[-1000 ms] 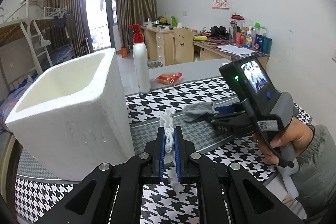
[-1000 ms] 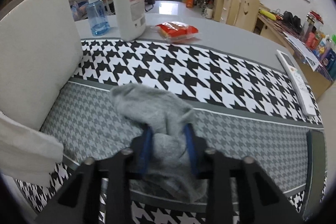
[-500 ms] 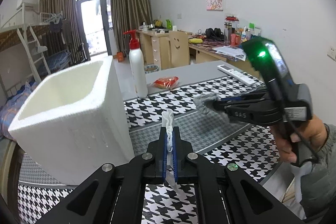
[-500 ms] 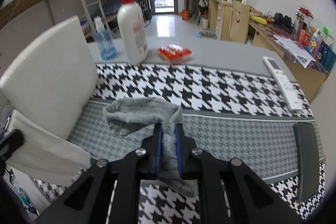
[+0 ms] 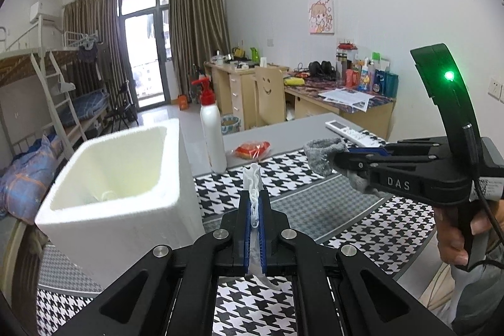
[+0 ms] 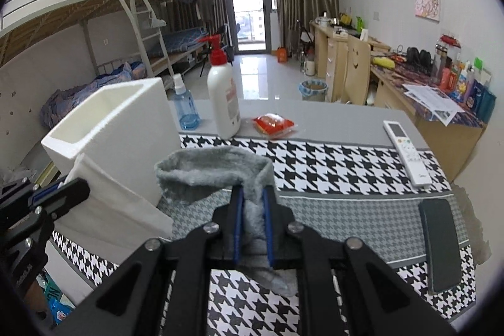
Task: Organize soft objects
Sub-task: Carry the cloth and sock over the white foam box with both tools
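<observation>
Clamping the limp grey sock point(image 6: 220, 175) mid-length in your right gripper point(image 6: 253, 210) and thin white cloth point(image 5: 253, 181) in your left gripper point(image 5: 254, 210), you have light, floppy loads needing firm pinches.

The right gripper point(image 6: 252, 203) now holds the grey sock point(image 6: 214, 175) clear of the patterned surface point(image 6: 330, 159), where a second ago the sock lay on it; its jaws have just closed tighter on the fabric. The left gripper point(image 5: 254, 207) has risen too, lifting its white cloth point(image 5: 253, 178) beside the foam box point(image 5: 119, 178).
</observation>
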Tool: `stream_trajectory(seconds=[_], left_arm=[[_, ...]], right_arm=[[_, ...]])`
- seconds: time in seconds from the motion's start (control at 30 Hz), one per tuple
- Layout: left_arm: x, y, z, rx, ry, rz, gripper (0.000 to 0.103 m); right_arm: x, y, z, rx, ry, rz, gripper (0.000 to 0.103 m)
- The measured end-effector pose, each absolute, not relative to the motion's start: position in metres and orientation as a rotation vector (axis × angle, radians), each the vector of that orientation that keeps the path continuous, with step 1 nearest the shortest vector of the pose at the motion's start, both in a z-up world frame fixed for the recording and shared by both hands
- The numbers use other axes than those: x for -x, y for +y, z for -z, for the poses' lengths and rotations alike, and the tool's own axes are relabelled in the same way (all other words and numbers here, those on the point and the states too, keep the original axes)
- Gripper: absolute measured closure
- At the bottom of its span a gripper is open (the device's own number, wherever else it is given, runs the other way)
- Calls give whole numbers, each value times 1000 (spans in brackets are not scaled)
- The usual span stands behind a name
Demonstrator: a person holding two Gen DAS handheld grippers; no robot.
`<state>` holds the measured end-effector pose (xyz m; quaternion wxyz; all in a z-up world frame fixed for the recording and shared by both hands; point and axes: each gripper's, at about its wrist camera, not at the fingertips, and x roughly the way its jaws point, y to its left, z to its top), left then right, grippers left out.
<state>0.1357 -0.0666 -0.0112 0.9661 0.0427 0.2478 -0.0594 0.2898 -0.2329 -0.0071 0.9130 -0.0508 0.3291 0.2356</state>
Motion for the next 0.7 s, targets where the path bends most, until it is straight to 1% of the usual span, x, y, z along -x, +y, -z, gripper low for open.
stream_trajectory(seconds=[0.7], left_arm=[[-138,-53,-39,-80,381,99,99]], right_arm=[[-265,-221,-31,81,569,-476,88]])
